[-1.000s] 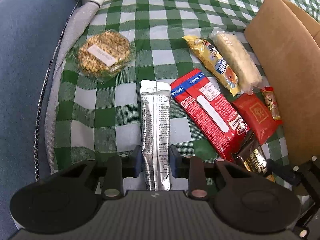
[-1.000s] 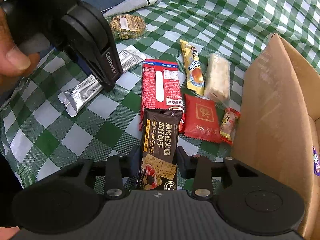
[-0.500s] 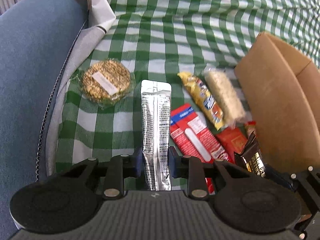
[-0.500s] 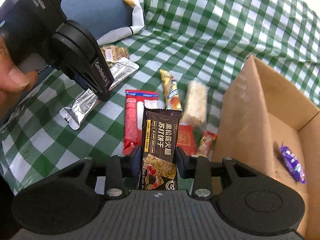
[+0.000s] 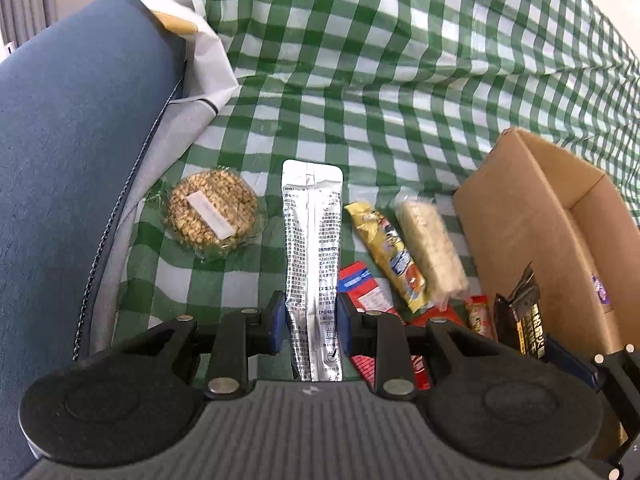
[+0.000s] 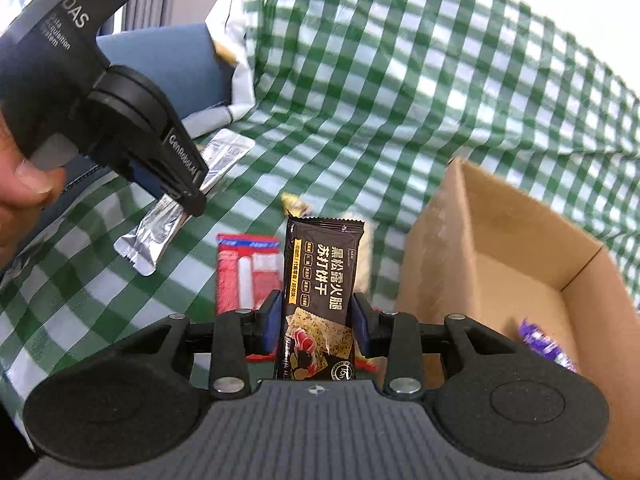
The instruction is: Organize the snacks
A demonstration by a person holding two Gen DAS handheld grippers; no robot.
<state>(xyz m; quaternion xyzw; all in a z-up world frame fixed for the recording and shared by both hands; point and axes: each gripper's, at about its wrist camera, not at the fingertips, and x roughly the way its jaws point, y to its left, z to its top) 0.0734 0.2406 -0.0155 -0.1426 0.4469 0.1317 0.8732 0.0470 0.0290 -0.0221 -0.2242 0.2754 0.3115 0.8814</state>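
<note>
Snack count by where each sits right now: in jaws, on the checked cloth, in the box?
Held in jaws: 2, silver foil sachet, black cracker pack
On green checked cloth: 6, round oat cake, yellow bar, pale rice bar, red biscuit pack, red square packet, small red-gold candy
In cardboard box: 1, purple candy
Total: 9

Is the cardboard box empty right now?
No, a purple candy lies on the floor of the box.

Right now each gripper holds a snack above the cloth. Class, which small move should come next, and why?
Probably carry the black cracker pack, clamped in the right gripper, sideways over the open cardboard box, which sits beside it and already holds a purple sweet.
</note>
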